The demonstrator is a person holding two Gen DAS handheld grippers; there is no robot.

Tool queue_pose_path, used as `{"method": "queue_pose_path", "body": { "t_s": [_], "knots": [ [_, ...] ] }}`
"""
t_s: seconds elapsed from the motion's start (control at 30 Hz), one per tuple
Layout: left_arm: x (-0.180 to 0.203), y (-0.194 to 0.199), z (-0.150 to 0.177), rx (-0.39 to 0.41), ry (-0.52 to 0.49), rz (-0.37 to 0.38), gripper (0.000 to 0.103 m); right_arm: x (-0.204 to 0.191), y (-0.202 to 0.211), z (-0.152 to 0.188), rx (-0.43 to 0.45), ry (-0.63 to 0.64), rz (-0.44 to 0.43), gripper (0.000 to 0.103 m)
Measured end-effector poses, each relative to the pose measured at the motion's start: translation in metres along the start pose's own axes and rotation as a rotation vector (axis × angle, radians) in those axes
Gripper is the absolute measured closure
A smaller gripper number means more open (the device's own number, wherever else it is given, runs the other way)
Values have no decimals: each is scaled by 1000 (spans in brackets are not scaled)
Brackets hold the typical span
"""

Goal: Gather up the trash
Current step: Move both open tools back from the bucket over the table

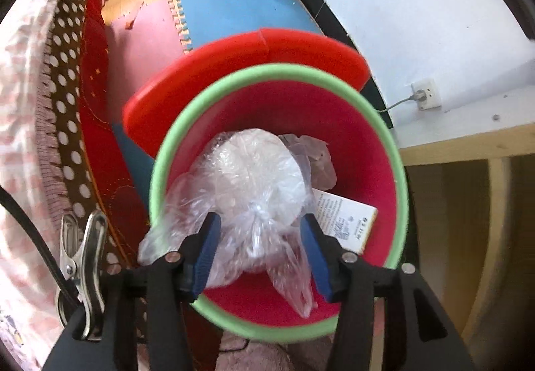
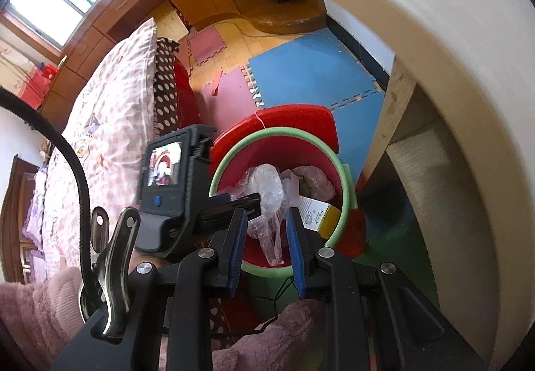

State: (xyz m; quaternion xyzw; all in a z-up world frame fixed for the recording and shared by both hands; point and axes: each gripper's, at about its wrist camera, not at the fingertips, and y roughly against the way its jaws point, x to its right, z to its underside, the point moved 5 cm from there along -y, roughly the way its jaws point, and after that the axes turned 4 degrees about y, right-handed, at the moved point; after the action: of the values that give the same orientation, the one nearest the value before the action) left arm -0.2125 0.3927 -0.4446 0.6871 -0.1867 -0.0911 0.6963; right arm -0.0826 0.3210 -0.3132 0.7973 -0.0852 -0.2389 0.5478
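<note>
Blue-padded fingers (image 1: 207, 254) of the left gripper (image 1: 262, 254) stand apart above the bin (image 1: 399, 170), with a knotted clear plastic bag (image 1: 257, 183) between them; whether the pads touch the film cannot be told. That bag, wrapped round something pale and round, sits inside the red bin with the green rim, its tail trailing toward 6 o'clock. At 3 o'clock of the bag a printed white carton (image 1: 347, 220) leans on the bin wall, and at 1 o'clock lies a second crumpled pinkish bag (image 1: 317, 153). Behind the bin, at 12 o'clock, its red lid (image 1: 234, 70) stands tilted open.

From the right wrist view, the right gripper (image 2: 265, 247) hangs short of the bin's near rim, fingers (image 2: 235, 247) parted with nothing between them. At its 10 o'clock the left gripper's camera housing shows its small lit screen, reaching over the rim. Blue and pink foam mats (image 2: 301, 77) cover the floor beyond the bin. A bed with a pink checked quilt (image 2: 110, 103) runs along 9 o'clock, and a wooden desk (image 2: 418, 123) stands at 3 o'clock.
</note>
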Motion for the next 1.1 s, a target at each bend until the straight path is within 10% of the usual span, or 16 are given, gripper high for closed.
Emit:
{"method": "queue_pose_path", "body": {
  "t_s": [1.1],
  "knots": [
    [54, 198, 42, 146, -125, 50, 51, -1, 125, 1, 197, 1, -10, 77]
  ]
}}
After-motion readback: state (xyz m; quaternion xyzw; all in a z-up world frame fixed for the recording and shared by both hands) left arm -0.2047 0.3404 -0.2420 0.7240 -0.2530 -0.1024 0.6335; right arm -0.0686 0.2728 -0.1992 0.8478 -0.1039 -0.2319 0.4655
